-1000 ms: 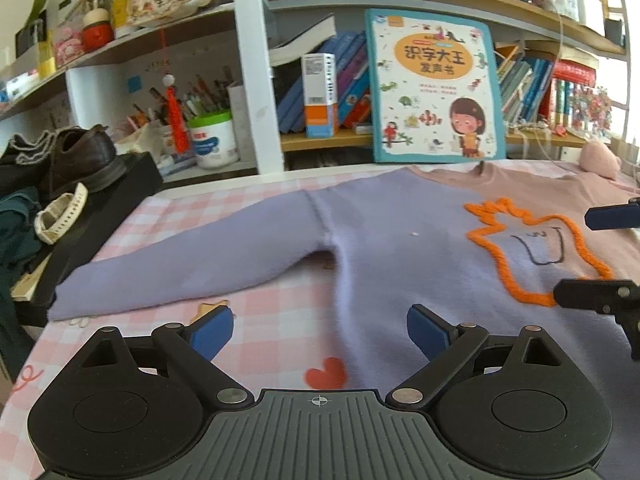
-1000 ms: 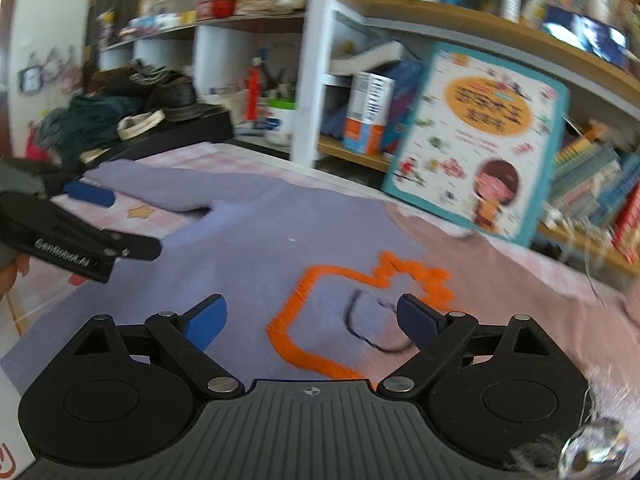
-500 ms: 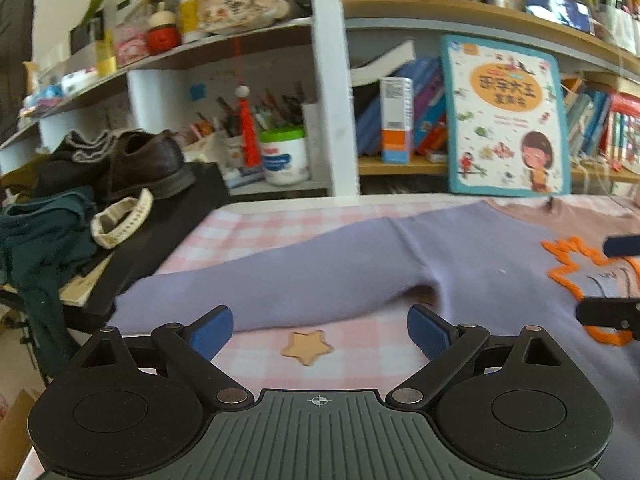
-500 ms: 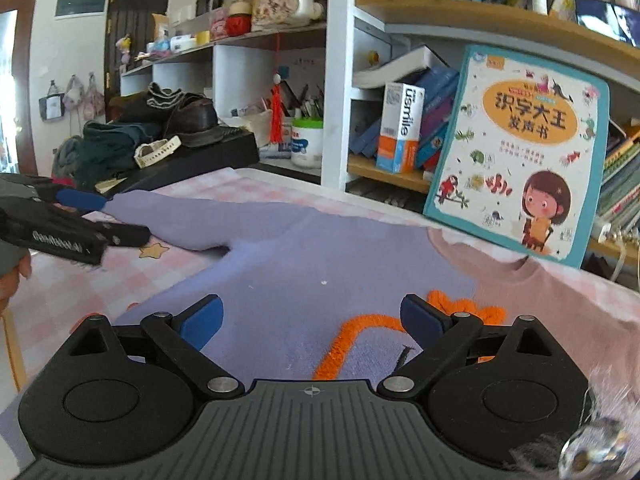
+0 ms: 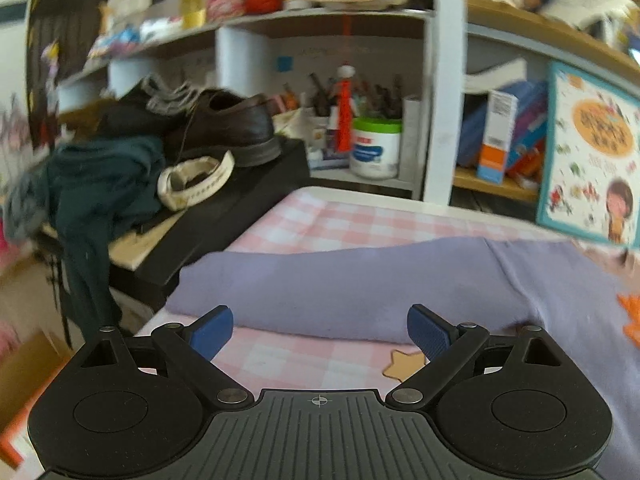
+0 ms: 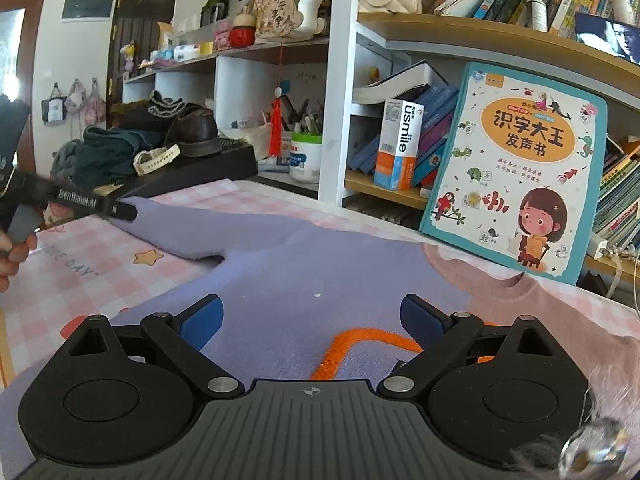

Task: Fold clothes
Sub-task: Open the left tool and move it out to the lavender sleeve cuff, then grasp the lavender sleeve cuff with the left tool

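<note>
Left wrist view: the left gripper (image 5: pixel 320 330) has its jaws spread wide and empty, just short of the sweater (image 5: pixel 360 292) sleeve lying flat on the checked tabletop (image 5: pixel 320 224).

Right wrist view: the right gripper (image 6: pixel 312 318), jaws wide apart and empty, hovers over the sweater's body; the left gripper's tip sits at the sleeve end.

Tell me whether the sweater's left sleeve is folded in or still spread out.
Spread out. The sleeve lies flat, extended away from the sweater body across the checked tablecloth.
</note>
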Available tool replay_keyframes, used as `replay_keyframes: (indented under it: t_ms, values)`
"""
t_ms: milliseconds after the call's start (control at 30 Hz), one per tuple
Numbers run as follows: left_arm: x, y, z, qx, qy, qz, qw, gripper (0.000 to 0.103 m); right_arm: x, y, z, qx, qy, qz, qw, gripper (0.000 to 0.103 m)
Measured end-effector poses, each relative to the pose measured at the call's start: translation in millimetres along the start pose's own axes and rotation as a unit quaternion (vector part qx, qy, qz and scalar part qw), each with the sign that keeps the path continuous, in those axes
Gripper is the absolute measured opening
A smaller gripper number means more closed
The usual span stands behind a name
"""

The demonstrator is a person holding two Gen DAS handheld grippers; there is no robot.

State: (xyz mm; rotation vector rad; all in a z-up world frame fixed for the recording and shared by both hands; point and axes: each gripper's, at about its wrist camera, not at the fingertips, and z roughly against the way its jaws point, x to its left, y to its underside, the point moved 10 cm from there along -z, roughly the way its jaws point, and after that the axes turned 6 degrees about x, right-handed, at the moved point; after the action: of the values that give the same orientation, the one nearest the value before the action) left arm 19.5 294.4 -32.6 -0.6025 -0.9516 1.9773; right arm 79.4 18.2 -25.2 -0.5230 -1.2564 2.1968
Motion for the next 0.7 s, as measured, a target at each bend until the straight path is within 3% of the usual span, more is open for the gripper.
replay_keyframes:
  t_ms: [167, 300, 400, 567, 700]
  values:
    - [34, -7, -8, -0.002, -0.038, 0.052, 0.9979, 0.094, 7, 2, -1, 0.004, -0.002, 0.016, 1.000, 0.096]
    - [56, -12, -16, 0.003, -0.066, 0.061, 0.9959, 0.077, 11, 2, 0, 0.004, -0.006, 0.024, 1.000, 0.098]
    - [69, -13, -26, 0.016, -0.075, 0.072, 0.9945, 0.065, 13, 3, 1, 0.004, -0.010, 0.027, 1.000, 0.098]
    - [85, -12, -42, 0.036, -0.091, 0.092, 0.9909, 0.061, 13, 3, 1, 0.005, -0.014, 0.023, 1.000, 0.098]
    - [88, -10, -49, 0.044, -0.082, 0.108, 0.9897, 0.053, 12, 3, 0, 0.007, -0.016, 0.019, 1.000, 0.098]
